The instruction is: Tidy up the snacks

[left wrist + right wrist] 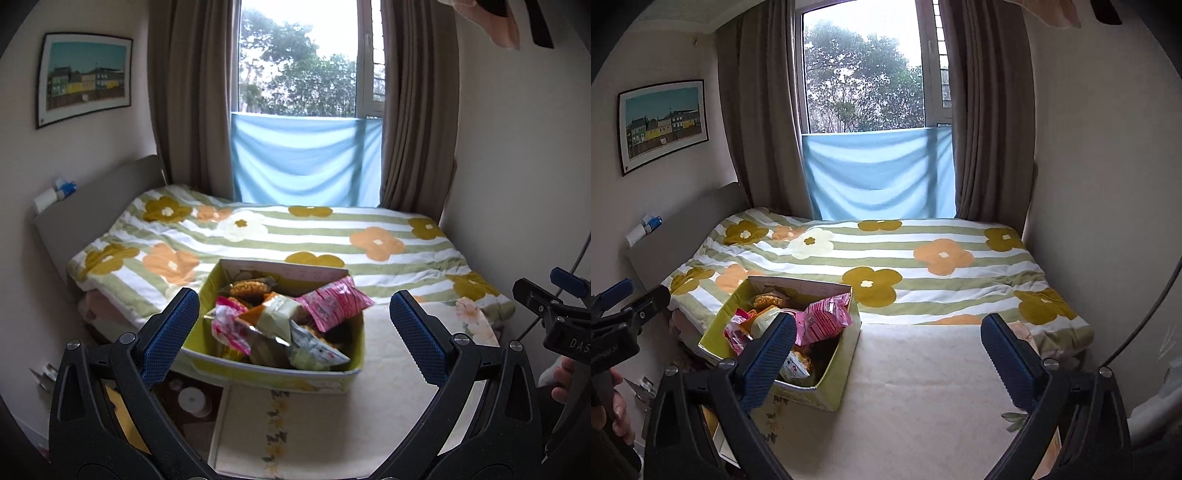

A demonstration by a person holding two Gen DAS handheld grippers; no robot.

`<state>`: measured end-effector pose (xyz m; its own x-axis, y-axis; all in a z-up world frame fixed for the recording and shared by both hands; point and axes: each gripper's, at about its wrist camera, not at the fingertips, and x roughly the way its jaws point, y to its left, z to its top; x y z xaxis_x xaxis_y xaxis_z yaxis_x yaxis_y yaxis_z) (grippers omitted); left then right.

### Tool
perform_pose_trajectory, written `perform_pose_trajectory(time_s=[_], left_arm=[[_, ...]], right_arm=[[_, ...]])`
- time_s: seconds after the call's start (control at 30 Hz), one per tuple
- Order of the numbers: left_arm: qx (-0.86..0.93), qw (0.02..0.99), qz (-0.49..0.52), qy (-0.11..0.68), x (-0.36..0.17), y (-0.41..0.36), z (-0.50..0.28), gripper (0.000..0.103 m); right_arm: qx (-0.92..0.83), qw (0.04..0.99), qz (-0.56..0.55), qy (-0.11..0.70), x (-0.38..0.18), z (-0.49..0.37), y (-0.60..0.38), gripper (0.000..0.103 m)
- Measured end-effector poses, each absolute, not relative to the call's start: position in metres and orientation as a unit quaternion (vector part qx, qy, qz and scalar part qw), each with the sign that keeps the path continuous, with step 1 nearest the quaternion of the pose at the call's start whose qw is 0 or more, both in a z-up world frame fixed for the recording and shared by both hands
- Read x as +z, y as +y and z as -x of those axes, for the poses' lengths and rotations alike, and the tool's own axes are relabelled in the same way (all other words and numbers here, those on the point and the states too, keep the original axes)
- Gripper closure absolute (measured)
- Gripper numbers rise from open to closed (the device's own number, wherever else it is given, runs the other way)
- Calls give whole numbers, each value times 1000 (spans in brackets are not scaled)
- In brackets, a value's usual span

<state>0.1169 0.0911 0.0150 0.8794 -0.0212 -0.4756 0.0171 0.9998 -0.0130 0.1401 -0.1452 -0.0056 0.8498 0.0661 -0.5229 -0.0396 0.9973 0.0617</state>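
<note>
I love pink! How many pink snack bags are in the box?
2: one big pink bag at the box's right side, one smaller at its left. More may hide underneath.

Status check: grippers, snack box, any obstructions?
Left gripper open, empty. Right gripper open, empty. Snack box on bed, full of packets, untouched. Nothing in the way.

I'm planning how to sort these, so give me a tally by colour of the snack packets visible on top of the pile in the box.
Pink packets: 2
Orange-and-cream packets: 1
White-and-green packets: 1
Orange noodle-print packets: 1
Total: 5 clearly visible in the green box; more lie hidden beneath.
</note>
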Motion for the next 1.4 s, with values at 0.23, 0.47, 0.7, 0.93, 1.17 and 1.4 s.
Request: perform_pose_trajectory(time_s=[0.23,0.47,0.7,0.93,1.17,1.4], left_arm=[[-13,969,-9,248,1,68,-75,1],[-11,970,-22,242,5,48,-55,1],[-9,970,-29,240,7,42,-51,1],[-12,971,-23,236,9,40,-52,1],[-13,971,-24,236,8,39,-53,1],[-14,971,-22,237,8,39,-53,1]], right_arm=[[9,964,-22,265,-15,-98,-163,3],[8,966,-25,258,-16,-84,-172,3],[8,967,-31,253,-17,-76,-176,3],[5,968,-33,250,-16,-74,-179,3],[1,967,-34,252,-16,-75,-179,3],[1,967,-33,253,-17,-76,-180,3]])
